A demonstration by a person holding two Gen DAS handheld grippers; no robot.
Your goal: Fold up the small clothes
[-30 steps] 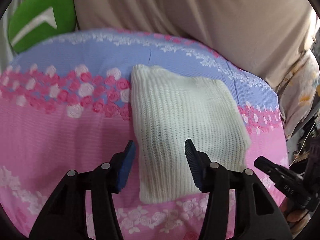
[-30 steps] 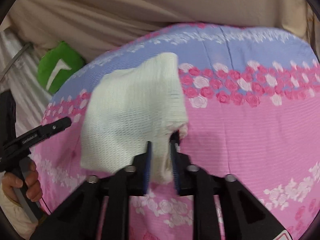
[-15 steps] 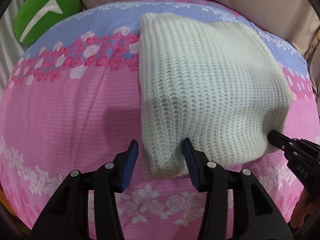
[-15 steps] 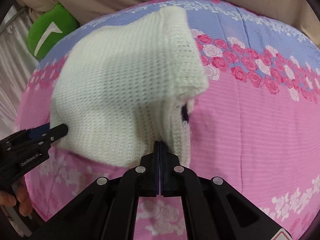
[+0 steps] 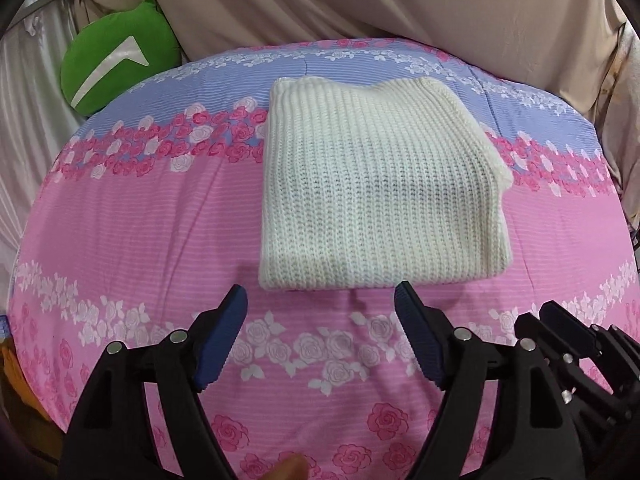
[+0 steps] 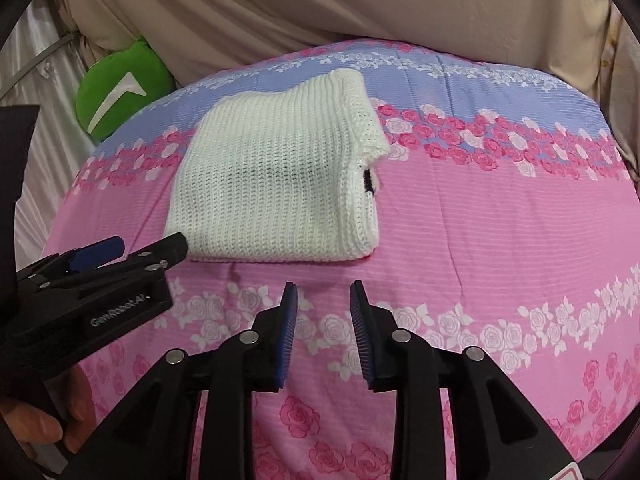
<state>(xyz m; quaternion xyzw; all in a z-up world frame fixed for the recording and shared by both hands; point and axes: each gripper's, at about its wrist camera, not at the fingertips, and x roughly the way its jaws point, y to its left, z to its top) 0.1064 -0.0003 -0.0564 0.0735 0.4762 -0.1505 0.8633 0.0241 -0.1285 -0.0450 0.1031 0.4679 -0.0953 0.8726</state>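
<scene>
the biggest thing i see is the beige draped cloth backdrop [image 5: 400,8], hanging in folds behind everything. below it spreads the pink and lilac bedsheet printed with bands of pink and white roses [image 5: 140,220], which fills most of both views and serves as my work surface. at the far left edge of the sheet, up against the backdrop, sits a round green plush cushion with a white chevron mark [image 5: 116,64].

the task's thing, a cream-white chunky rib-knit garment [image 5: 380,192], lies folded into a compact rectangle near the middle of the sheet, straddling the line where the lilac band meets the pink. its near edge is the fold, and its right side shows stacked layers. from the right wrist view a small dark patch [image 6: 368,180] peeks out between those layers; i cannot tell what it is.

my left gripper [image 5: 320,300] hangs just in front of the garment's near edge, its blue pads spread wide and opening further, with only bedsheet between them. my right gripper [image 6: 324,292] sits just short of the same edge, jaws released and parting, nothing between them either. neither touches the knit. part of a hand [image 6: 44,420] shows low at the left of the right wrist view, gripping the left tool's handle.
</scene>
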